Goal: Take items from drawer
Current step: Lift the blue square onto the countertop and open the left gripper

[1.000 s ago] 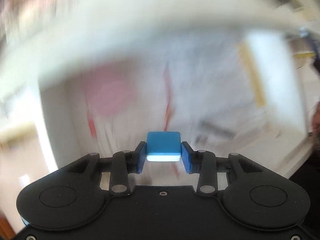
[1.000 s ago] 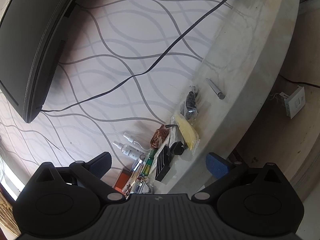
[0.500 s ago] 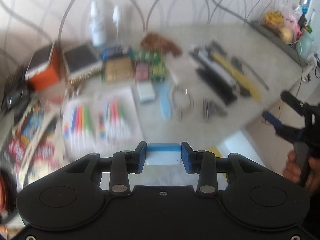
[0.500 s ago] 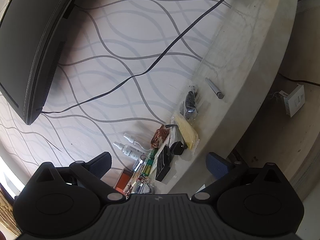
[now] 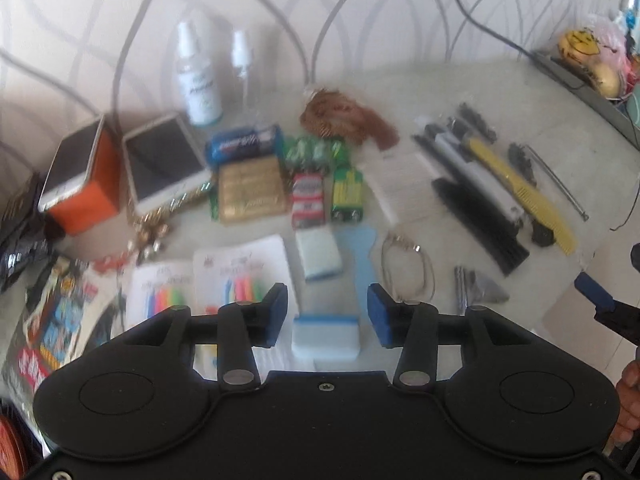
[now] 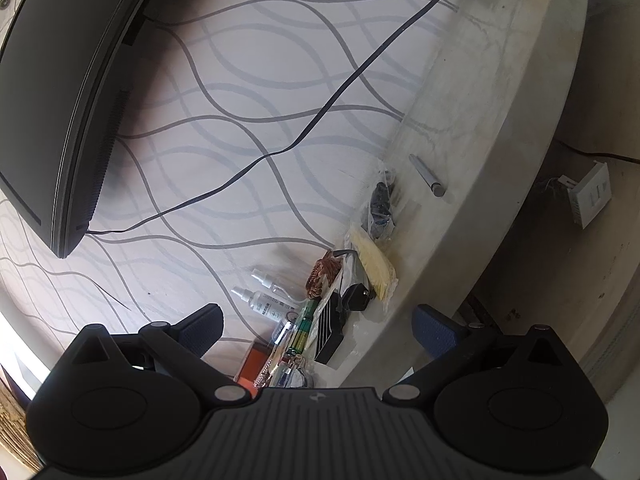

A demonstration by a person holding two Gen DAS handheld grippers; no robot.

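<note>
The left tool [image 5: 327, 315] is opening, its pads off the blue-and-white eraser [image 5: 325, 341] lying between them on the counter [image 5: 500, 92], so a low pull-away could knock it; the right tool [image 6: 318, 330] hangs open, empty.

The left gripper [image 5: 327, 309] is a matte black plastic body with two round raised discs, silver pivot pins on its linkage arms, small silver screws, and blue padded fingertips [image 5: 276, 312]. The right gripper [image 6: 318, 326] is matching black plastic with a ribbed centre panel and dark blue textured pads [image 6: 434, 330].
</note>
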